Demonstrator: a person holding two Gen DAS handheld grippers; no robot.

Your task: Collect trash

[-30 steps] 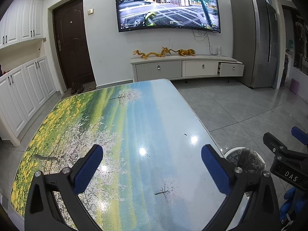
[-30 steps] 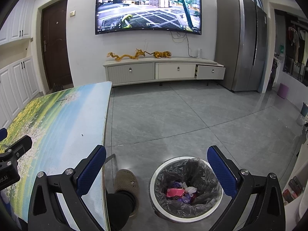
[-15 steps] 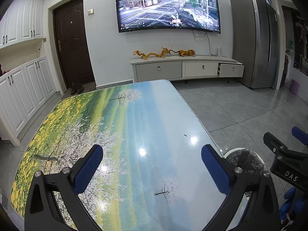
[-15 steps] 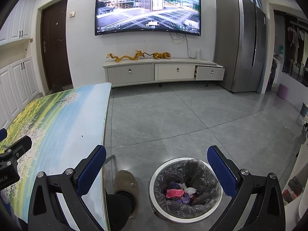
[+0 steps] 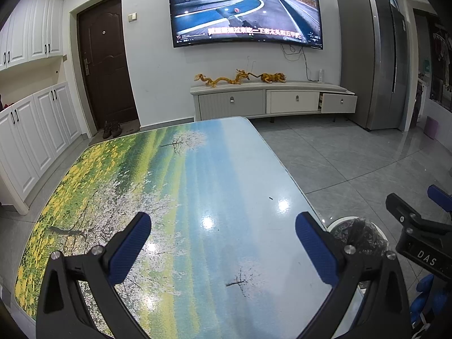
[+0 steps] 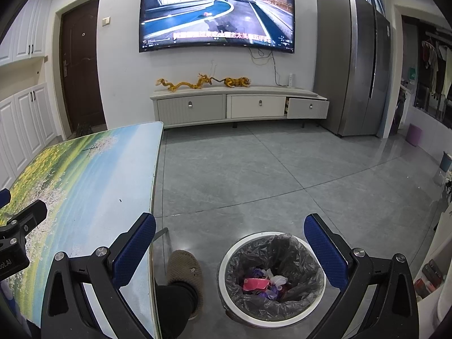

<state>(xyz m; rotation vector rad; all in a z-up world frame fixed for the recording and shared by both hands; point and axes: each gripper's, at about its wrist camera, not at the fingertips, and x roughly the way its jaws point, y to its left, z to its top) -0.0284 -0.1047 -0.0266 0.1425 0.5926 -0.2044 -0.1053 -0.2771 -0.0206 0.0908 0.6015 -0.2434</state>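
The left gripper (image 5: 221, 244) is held level above the worktop (image 5: 197, 186), low in the centre of its frame, its jaws spread wide with nothing between them; the blue pads (image 5: 128, 250) frame a bare stretch of the printed landscape surface; the right gripper (image 6: 228, 250) hangs beyond the worktop's edge, over the grey floor (image 6: 282, 175), jaws likewise released and empty, with the trash bin (image 6: 271, 275) low in the frame between its fingers; the bin, white-rimmed and lined with a dark bag, holds the collected trash (image 6: 264, 282), a pink wrapper and pale crumpled scraps at its bottom; a slipper (image 6: 185, 269) on a dark-sleeved leg stands on the floor just beside the bin, next to the worktop's edge; in the left view the right gripper's body shows at the lower right edge, near the bin's rim (image 5: 343, 223); compared with the earlier frames both grippers keep the same pose and spread, the bin and worktop sit in the same places, and only the picture on the wall television (image 6: 217, 11) has changed.
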